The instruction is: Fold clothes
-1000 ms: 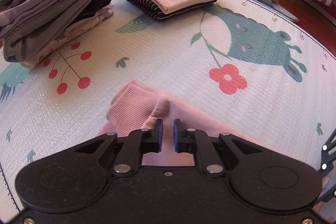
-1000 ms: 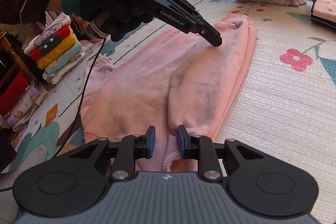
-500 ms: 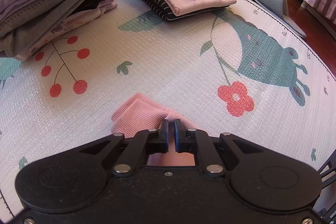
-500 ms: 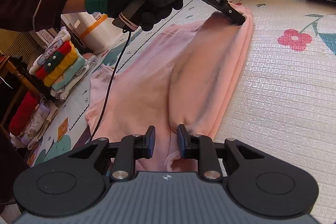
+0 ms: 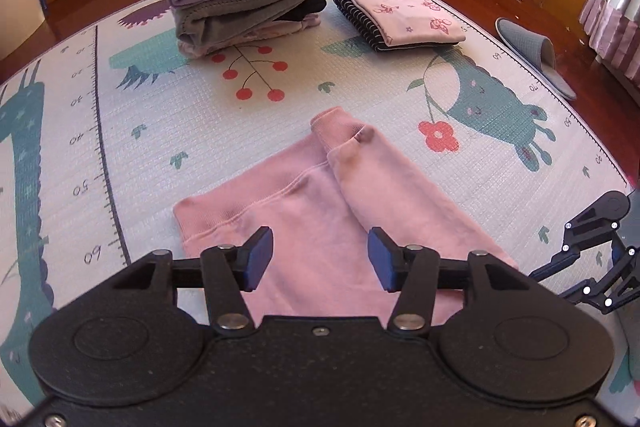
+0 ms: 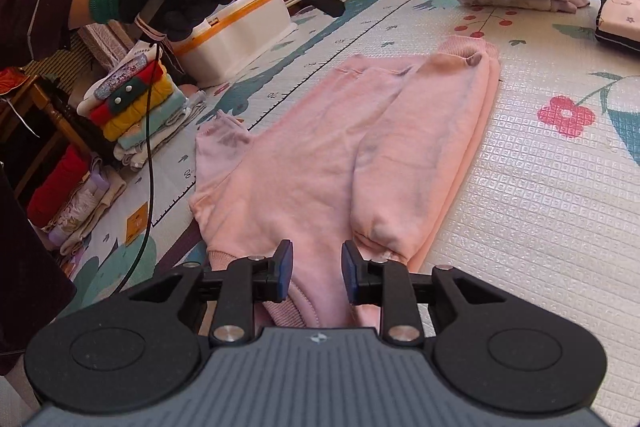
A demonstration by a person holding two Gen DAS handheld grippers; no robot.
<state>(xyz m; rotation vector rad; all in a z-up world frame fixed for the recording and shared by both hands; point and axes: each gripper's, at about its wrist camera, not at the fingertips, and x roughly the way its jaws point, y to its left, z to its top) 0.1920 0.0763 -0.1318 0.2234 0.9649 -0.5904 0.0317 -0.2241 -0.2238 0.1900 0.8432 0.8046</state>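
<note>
Soft pink fleece sweatshirt flat on patterned foam mat, one sleeve folded across – other sleeve sticks out, body unfolded. Left gripper and right gripper released, empty – lifted clear.

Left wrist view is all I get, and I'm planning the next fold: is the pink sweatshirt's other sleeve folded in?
Observer: No. The other sleeve lies spread out on the mat, not folded over the pink sweatshirt.
Operator: Is the right gripper holding anything?
Observer: No. The right gripper is open, over the sweatshirt's near edge.
Operator: How high is my gripper?
Observer: The left gripper hangs clear above the mat, touching nothing.
</note>
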